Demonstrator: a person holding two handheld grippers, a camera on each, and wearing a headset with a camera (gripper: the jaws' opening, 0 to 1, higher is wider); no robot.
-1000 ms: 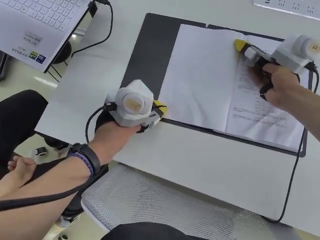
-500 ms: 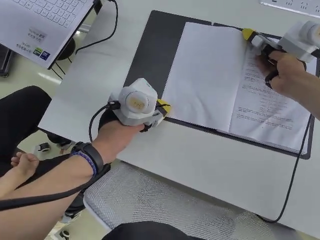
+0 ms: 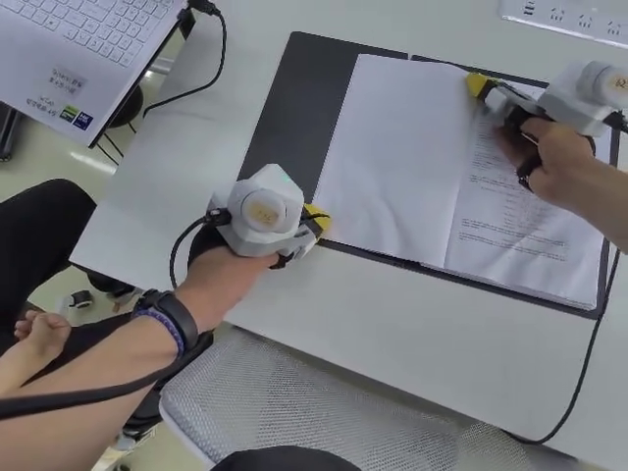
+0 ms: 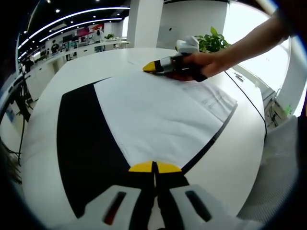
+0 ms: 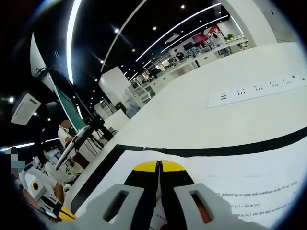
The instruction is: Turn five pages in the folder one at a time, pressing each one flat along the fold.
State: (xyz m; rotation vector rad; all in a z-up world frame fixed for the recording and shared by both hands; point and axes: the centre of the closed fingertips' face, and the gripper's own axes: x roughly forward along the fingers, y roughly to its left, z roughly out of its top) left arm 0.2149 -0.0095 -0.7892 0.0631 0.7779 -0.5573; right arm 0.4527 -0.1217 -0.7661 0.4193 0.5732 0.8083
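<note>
right gripper point(image 3: 478, 85) barely shifted, closed at fold point(image 3: 454, 172) | head view: laptop point(image 3: 78, 44)

Printed pg point(image 5: 249, 191): "up to some mild conditions"; laptop stickers point(image 3: 49, 80) illeg.

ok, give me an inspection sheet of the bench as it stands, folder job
Surface: white table, flat.
Job's things: black folder lies open; blank page left of the fold, printed page right of it.
Clutter: laptop at the far left; power strip at the far edge.
Grippers: left gripper shut, tips at the folder's near edge; right gripper shut, tips on the paper at the fold's far end.
Cables: black cable by the laptop; second cable crosses the table's near right side.
Surroundings: mesh chair below the near edge; plant behind; open office.
</note>
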